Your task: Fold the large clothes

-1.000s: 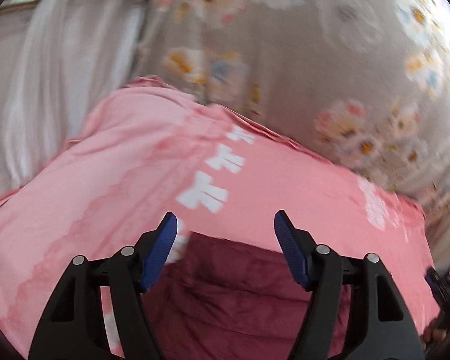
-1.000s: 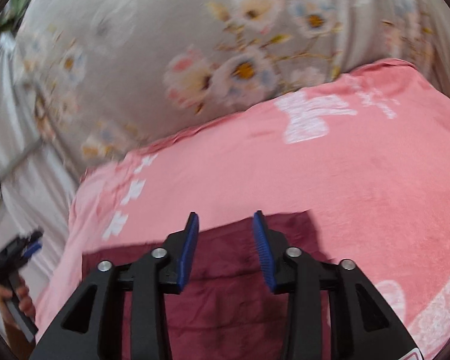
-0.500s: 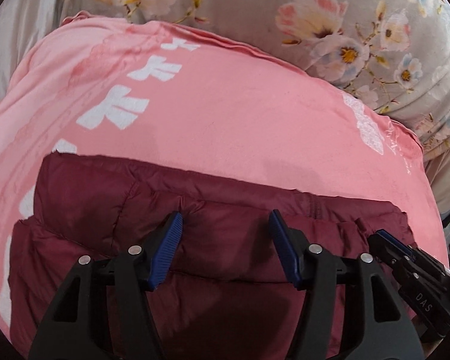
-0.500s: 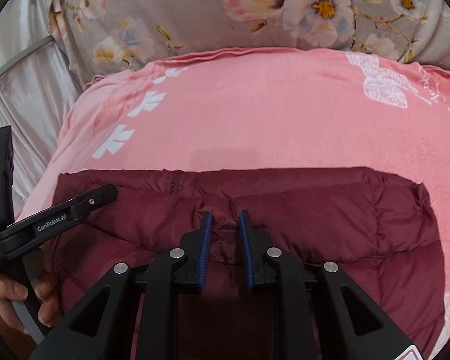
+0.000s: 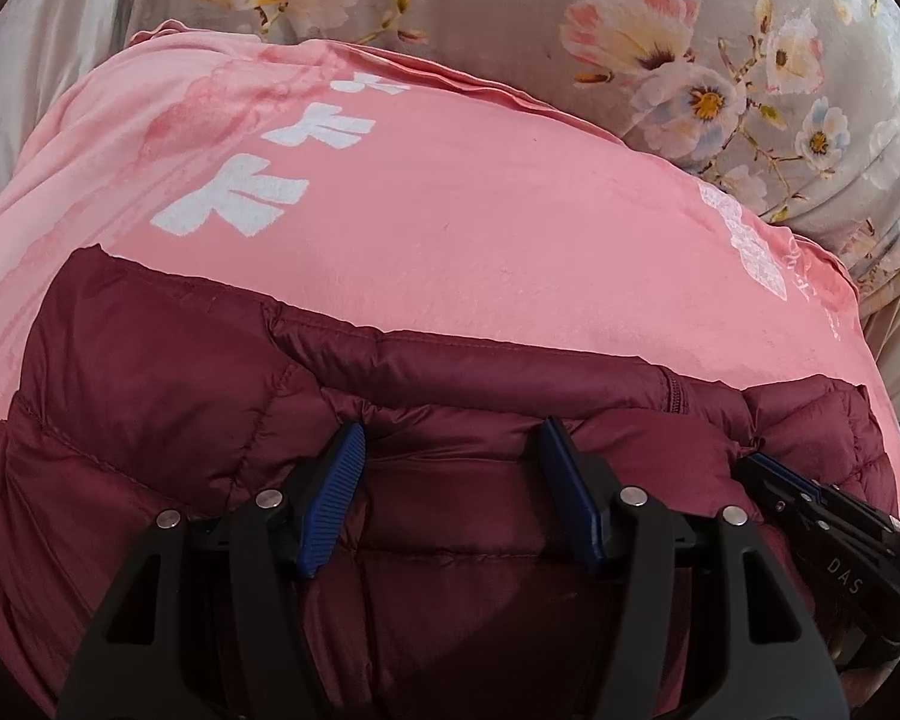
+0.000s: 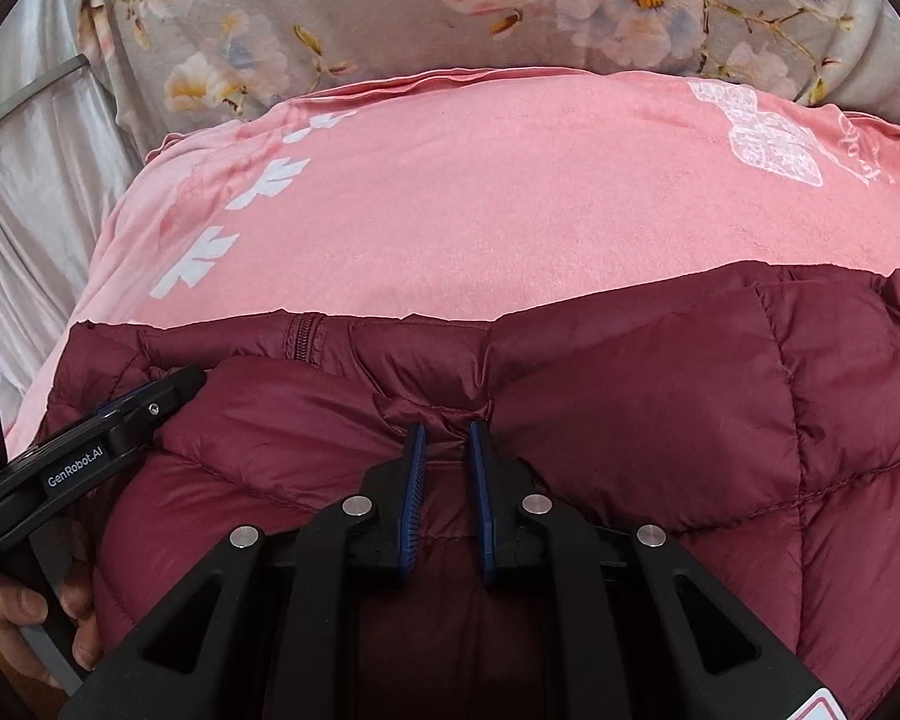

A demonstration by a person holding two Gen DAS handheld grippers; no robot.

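Observation:
A dark red quilted puffer jacket (image 5: 168,396) lies folded on a pink blanket (image 5: 480,228), its zipped edge facing away from me. My left gripper (image 5: 450,450) is open, its blue pads resting on the jacket's top layer. My right gripper (image 6: 447,438) is nearly closed and pinches a small pucker of the jacket (image 6: 660,384) fabric between its pads. The right gripper also shows at the right edge of the left wrist view (image 5: 810,504), and the left gripper at the left edge of the right wrist view (image 6: 114,432).
The pink blanket (image 6: 480,198) with white prints lies on a grey floral bedspread (image 5: 570,0). Pale satin fabric (image 6: 36,180) hangs at the left. A hand (image 6: 24,612) holds the left gripper's handle.
Both grippers came down from above the blanket onto the jacket. The right gripper's fingers narrowed from open to pinching the fabric. The left stayed open.

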